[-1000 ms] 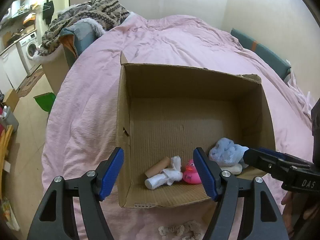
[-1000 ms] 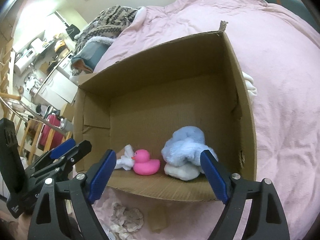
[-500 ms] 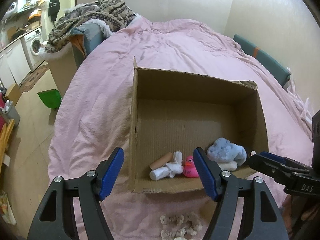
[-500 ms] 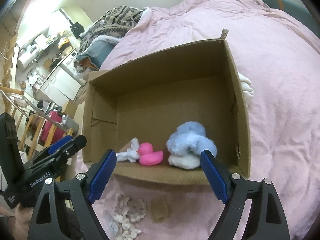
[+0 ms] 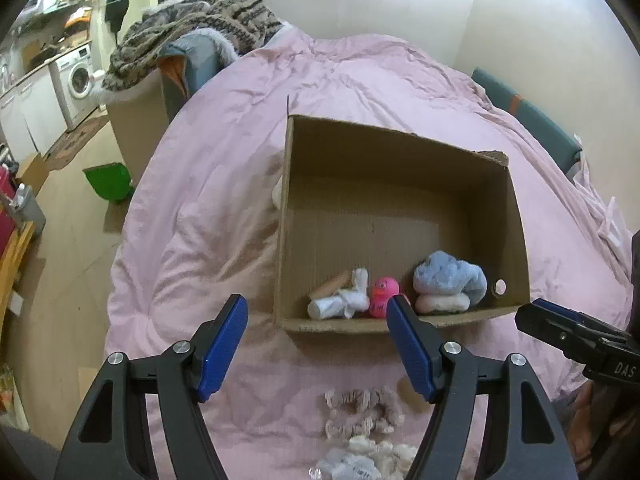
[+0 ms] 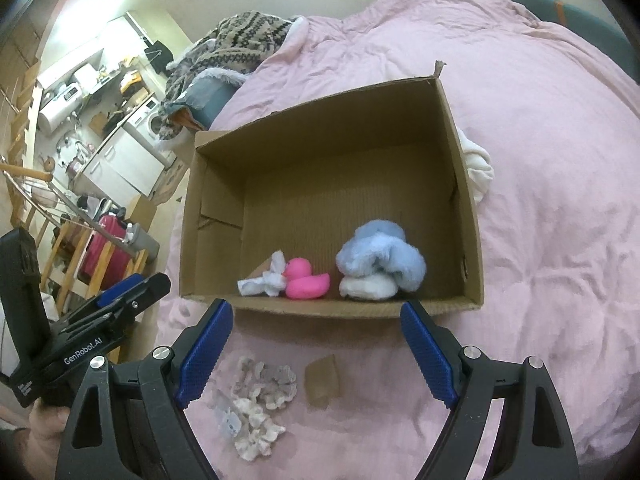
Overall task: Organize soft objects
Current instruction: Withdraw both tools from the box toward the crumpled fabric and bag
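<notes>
An open cardboard box [image 5: 288, 200] [image 6: 460, 200] sits on the pink bed cover. Along its near wall lie a pink rubber duck [image 5: 382, 292] [image 6: 304, 278], a fluffy blue cloth [image 5: 448, 276] [image 6: 380, 256] on a white pad, a knotted white cloth [image 5: 344, 302] [image 6: 266, 280] and a cardboard tube [image 5: 330, 284]. On the cover in front of the box lie a grey scrunchie [image 6: 268, 380] [image 5: 360, 404] and a white one [image 6: 256, 428]. My left gripper [image 5: 316, 304] and right gripper [image 6: 316, 306] hover side by side above the scrunchies, both open and empty.
A brown cardboard scrap [image 6: 322, 380] lies beside the scrunchies. A white cloth [image 6: 476, 164] rests against the outside of the box. A patterned blanket [image 5: 192, 24] is heaped at the bed's far left corner. The floor and a green bin [image 5: 108, 182] lie past the left edge.
Both grippers have drawn back from the box, which now looks smaller and farther. The scrunchies and scrap in front of it have come into view. Jaws unchanged.
</notes>
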Available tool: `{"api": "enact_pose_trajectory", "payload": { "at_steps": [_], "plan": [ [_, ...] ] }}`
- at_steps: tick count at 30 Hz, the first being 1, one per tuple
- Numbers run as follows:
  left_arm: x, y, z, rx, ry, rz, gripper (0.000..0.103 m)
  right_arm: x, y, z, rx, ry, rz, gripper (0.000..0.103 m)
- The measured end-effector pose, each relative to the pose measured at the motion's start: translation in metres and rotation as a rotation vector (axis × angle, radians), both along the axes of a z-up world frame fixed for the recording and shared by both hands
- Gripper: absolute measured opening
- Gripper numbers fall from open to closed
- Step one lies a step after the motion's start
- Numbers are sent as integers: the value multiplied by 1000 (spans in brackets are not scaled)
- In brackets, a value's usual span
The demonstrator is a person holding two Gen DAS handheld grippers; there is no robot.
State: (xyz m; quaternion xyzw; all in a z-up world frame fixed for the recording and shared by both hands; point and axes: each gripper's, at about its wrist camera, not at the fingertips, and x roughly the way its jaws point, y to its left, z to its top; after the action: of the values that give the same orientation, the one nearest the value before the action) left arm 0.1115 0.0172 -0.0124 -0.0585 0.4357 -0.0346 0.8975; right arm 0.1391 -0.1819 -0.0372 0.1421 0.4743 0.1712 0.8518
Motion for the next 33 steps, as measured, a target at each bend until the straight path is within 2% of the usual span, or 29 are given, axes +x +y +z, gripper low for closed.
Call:
{"api": "enact_pose_trajectory", "payload": {
  "at_steps": [10,27,30,33],
  "plan": [
    [-19,4,-12,-49,85,10,69,-18,0,-7,-2,45,-2,91],
    [-40,4,-30,-20,181,30,69,-32,9,-31,-46,167,26,91],
    [-37,6,-33,-4,186,44,69,-30,7,-37,-38,191,16,91],
    [-33,11,-41,-24,221,65,69,-26,4,-45,-9,225,-2,91]
  ]
}}
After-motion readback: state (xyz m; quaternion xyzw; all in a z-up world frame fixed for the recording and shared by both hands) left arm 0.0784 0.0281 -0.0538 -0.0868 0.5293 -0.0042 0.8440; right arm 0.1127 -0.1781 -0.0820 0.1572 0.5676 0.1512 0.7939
